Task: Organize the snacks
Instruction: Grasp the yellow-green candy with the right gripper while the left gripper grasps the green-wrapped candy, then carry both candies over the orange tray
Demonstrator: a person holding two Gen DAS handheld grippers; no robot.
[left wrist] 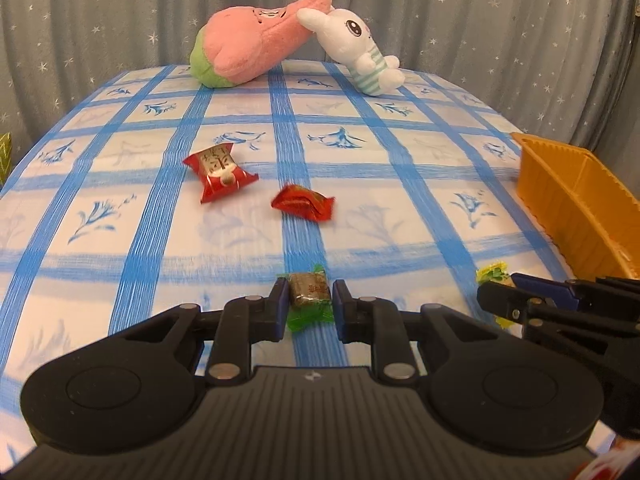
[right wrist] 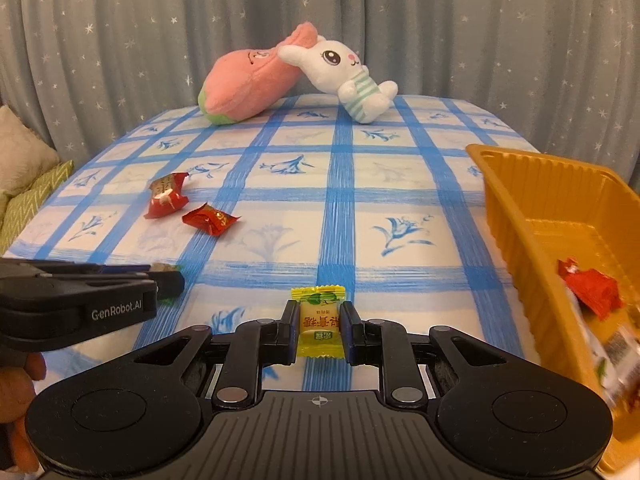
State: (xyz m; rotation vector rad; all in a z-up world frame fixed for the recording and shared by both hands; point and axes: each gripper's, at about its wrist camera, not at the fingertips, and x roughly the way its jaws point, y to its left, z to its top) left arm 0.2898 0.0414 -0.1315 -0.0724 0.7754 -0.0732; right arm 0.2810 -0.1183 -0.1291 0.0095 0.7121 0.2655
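Observation:
My left gripper [left wrist: 310,294] is shut on a green-wrapped brown candy [left wrist: 310,292], held just above the blue-checked cloth [left wrist: 240,240]. My right gripper [right wrist: 319,318] is shut on a yellow candy [right wrist: 320,326]. In the left wrist view the right gripper [left wrist: 500,284] shows at the right edge with that yellow candy [left wrist: 492,272] in it. The left gripper [right wrist: 168,276] reaches in from the left of the right wrist view. Two red snack packets [left wrist: 220,174] [left wrist: 304,202] lie further out on the cloth. An orange tray [right wrist: 520,184] at the right holds several snacks [right wrist: 592,288].
A pink plush [left wrist: 256,40] and a white rabbit plush [left wrist: 356,48] lean together at the far edge of the table, before a grey starred curtain [left wrist: 120,20]. Cushions [right wrist: 24,184] sit off the table's left side. A hand [right wrist: 20,400] shows at lower left.

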